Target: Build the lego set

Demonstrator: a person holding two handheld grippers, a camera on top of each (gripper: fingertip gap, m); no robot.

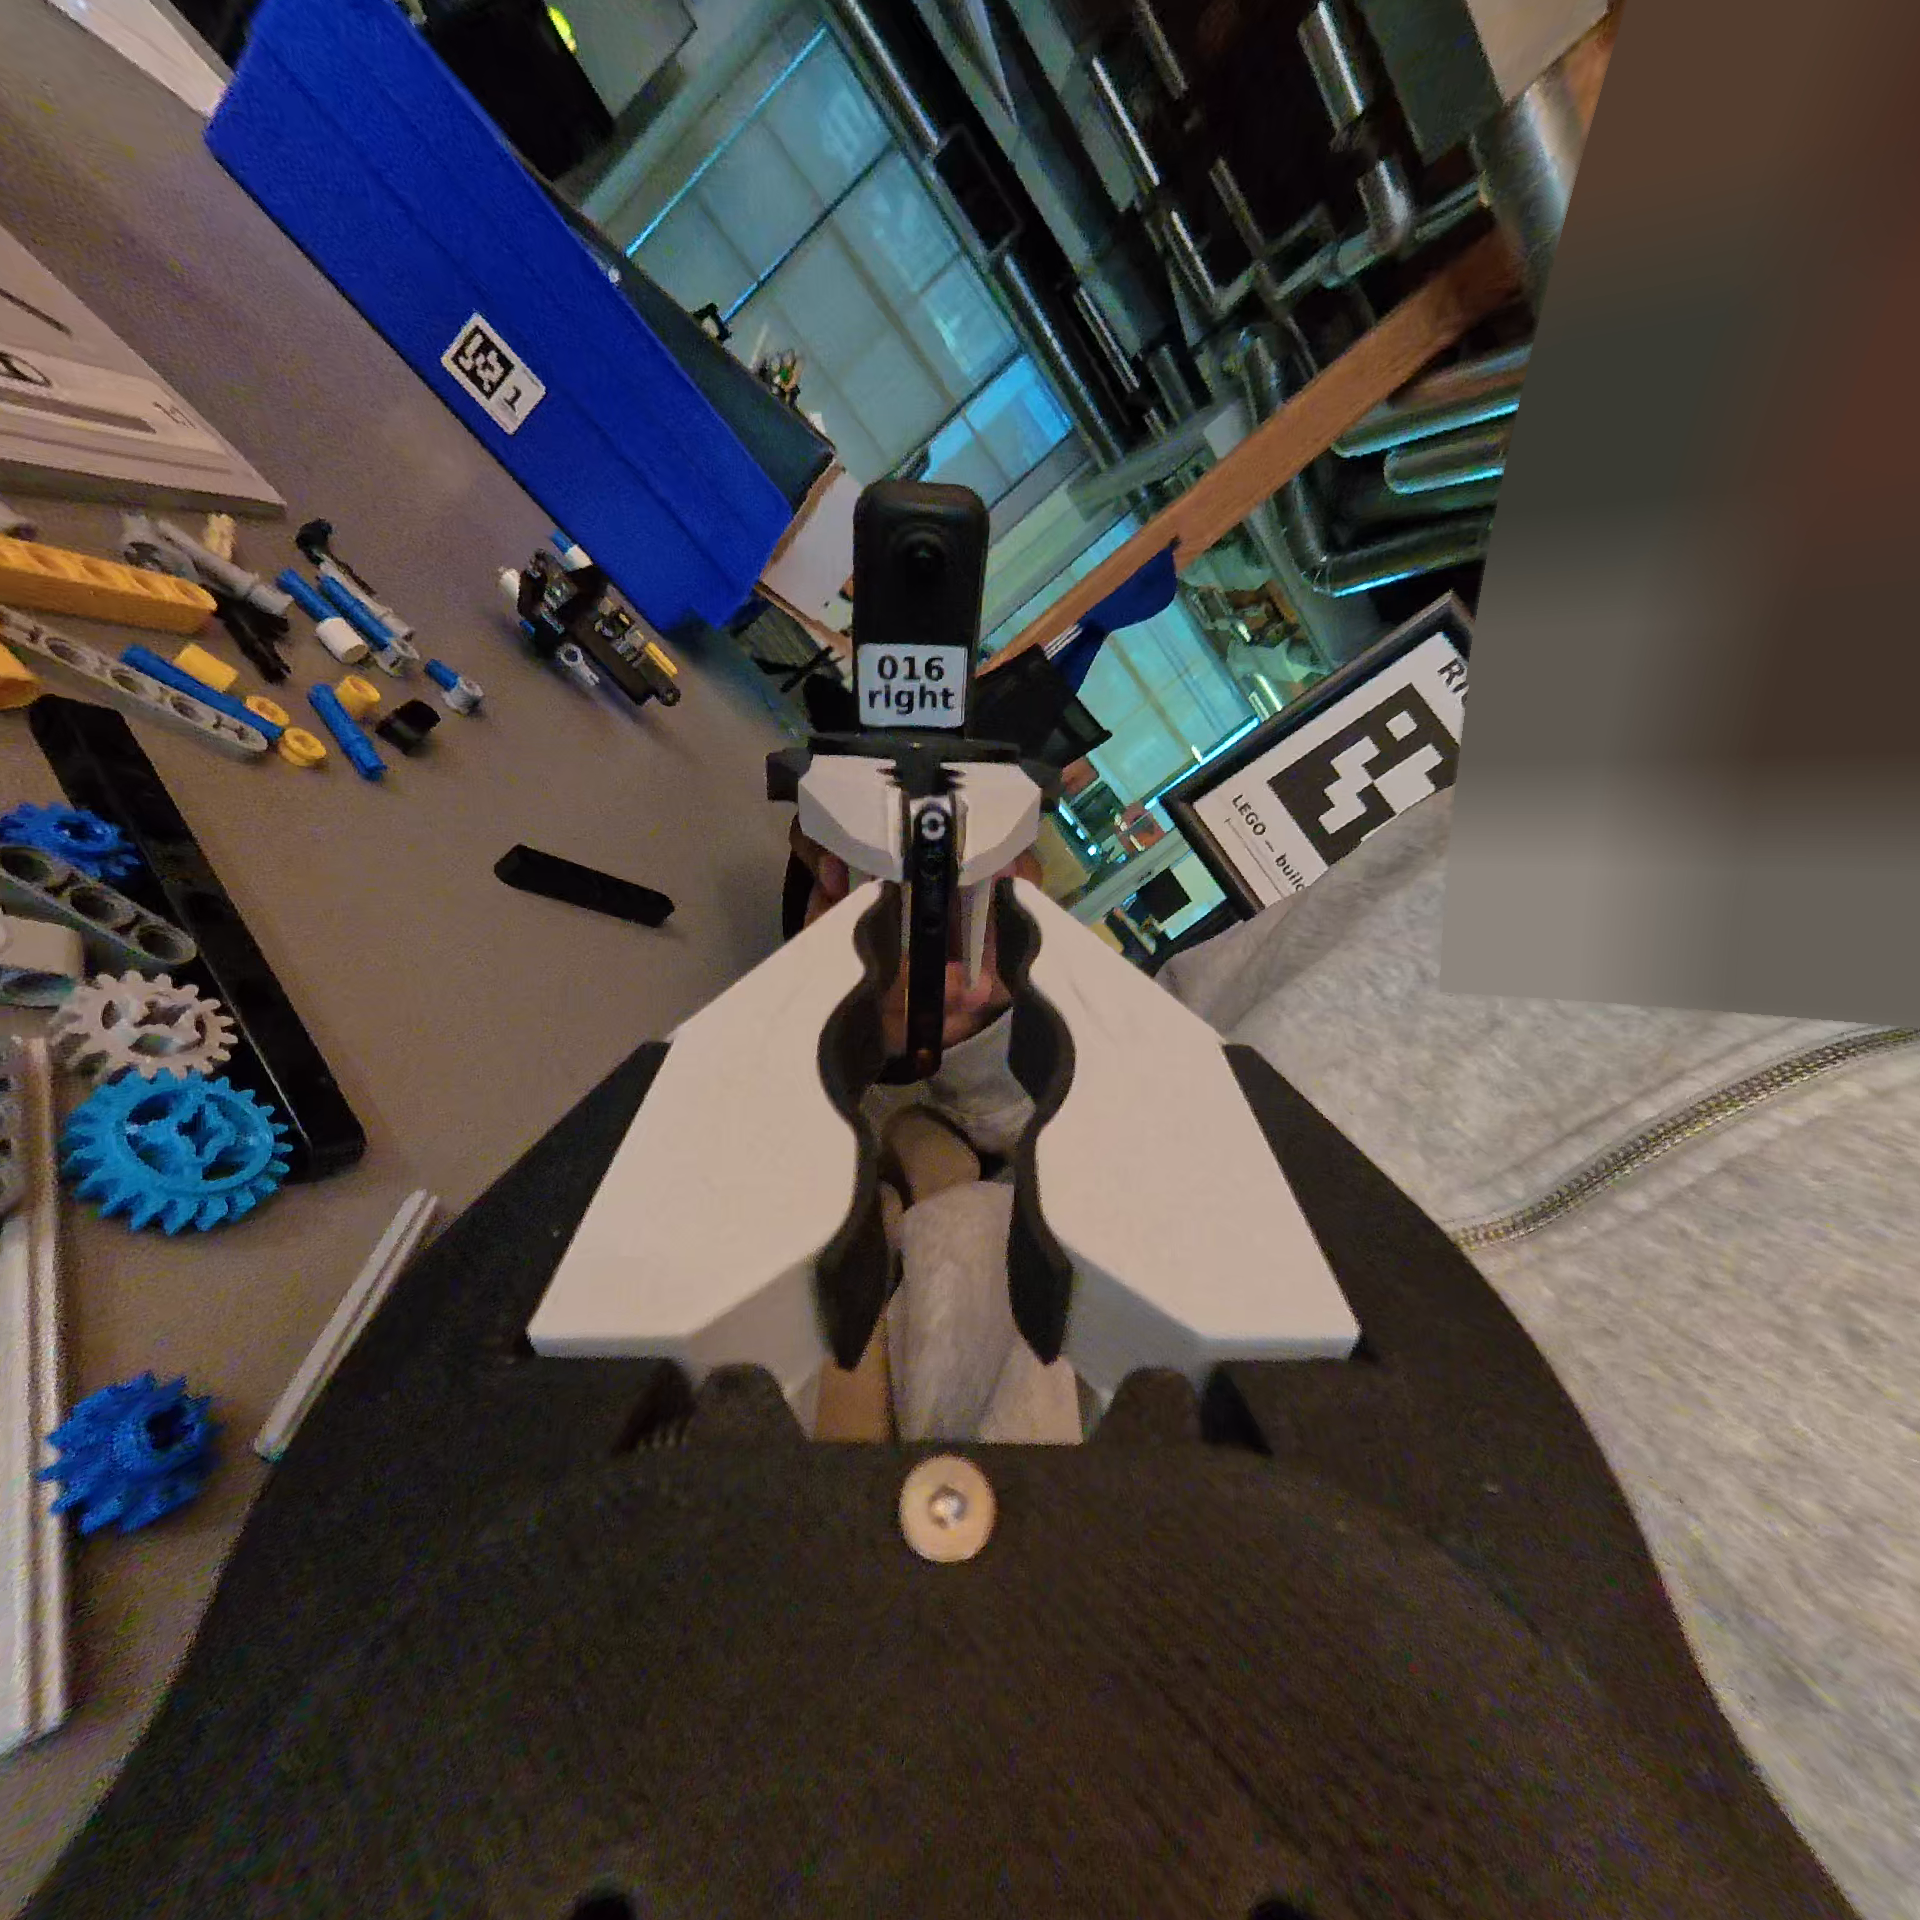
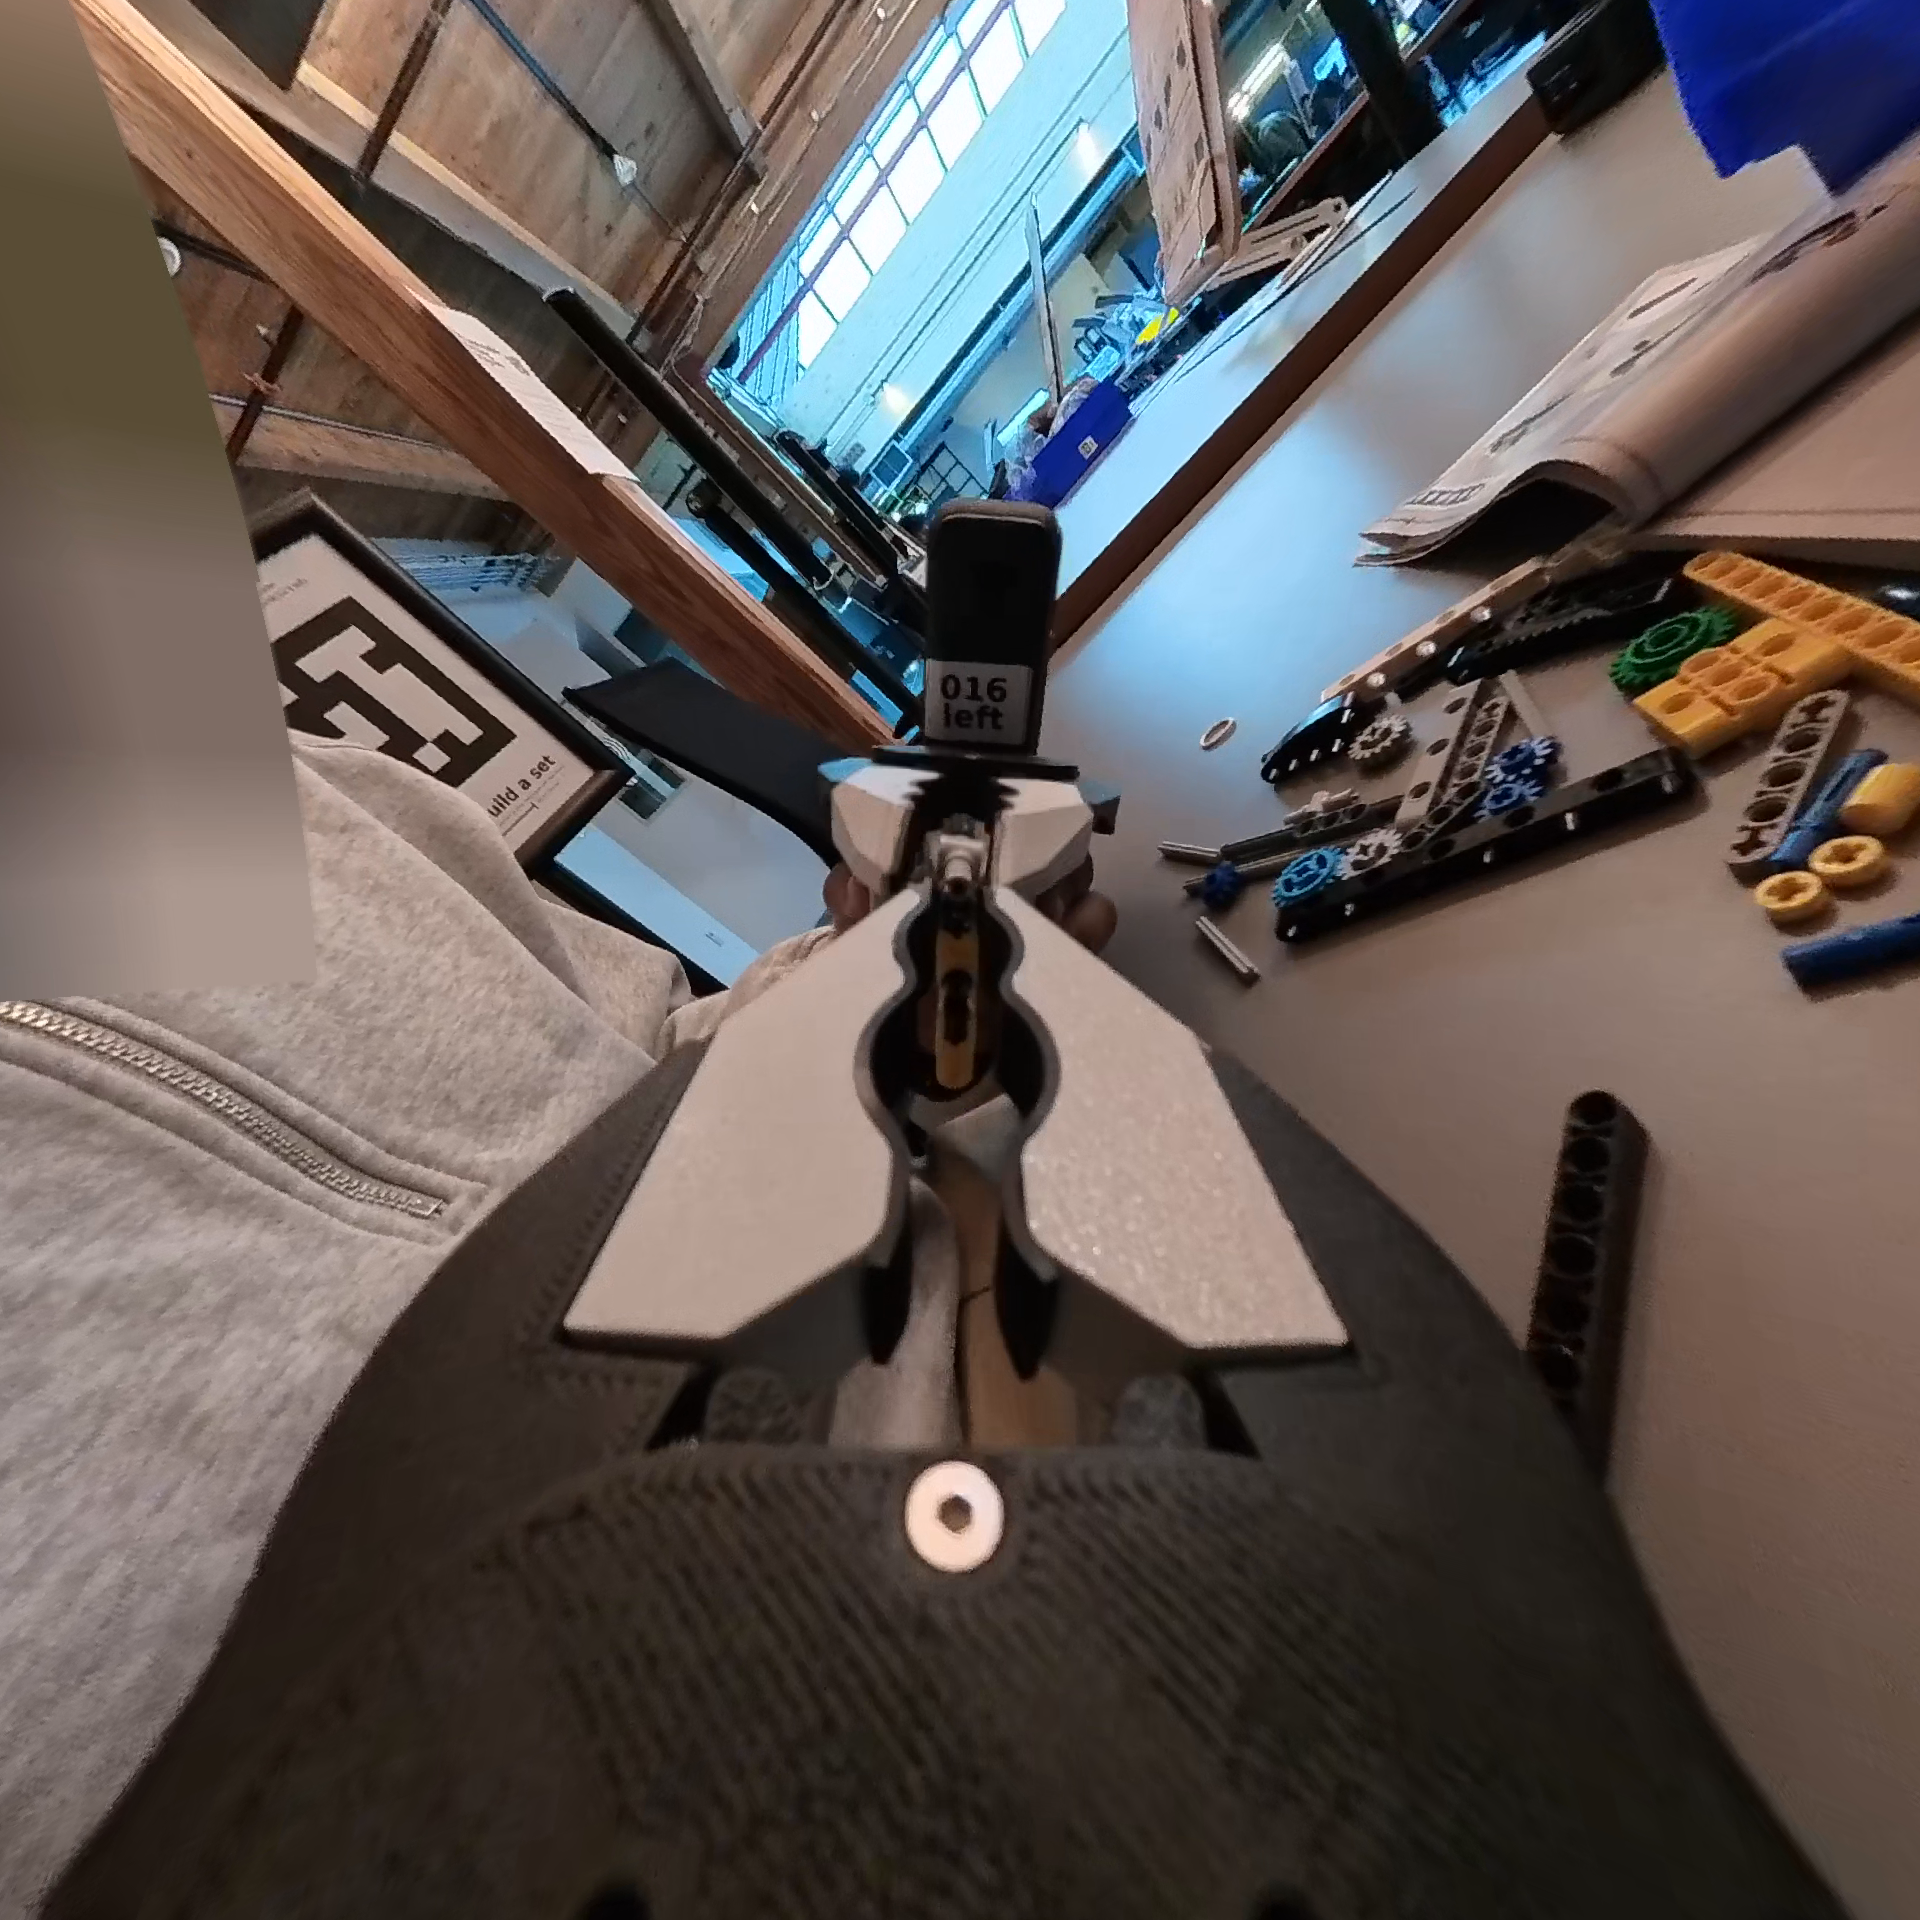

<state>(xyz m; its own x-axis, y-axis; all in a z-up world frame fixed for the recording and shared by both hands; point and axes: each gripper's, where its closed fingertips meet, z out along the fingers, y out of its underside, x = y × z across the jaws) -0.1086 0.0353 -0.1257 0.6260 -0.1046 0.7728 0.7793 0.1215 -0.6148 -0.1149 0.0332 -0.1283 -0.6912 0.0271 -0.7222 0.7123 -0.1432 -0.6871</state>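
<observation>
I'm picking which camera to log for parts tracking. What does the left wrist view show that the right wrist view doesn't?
Only the left wrist view shows the side of the blue bin with its marker sticker, a small black-and-yellow sub-assembly beside it, and the large light-blue gear.

Only the right wrist view shows the open instruction booklet, a green gear and the yellow beam assembly.

Both show the grey table, the person's grey zip top, and the two grippers facing each other with a narrow piece pinched between their tips.
</observation>
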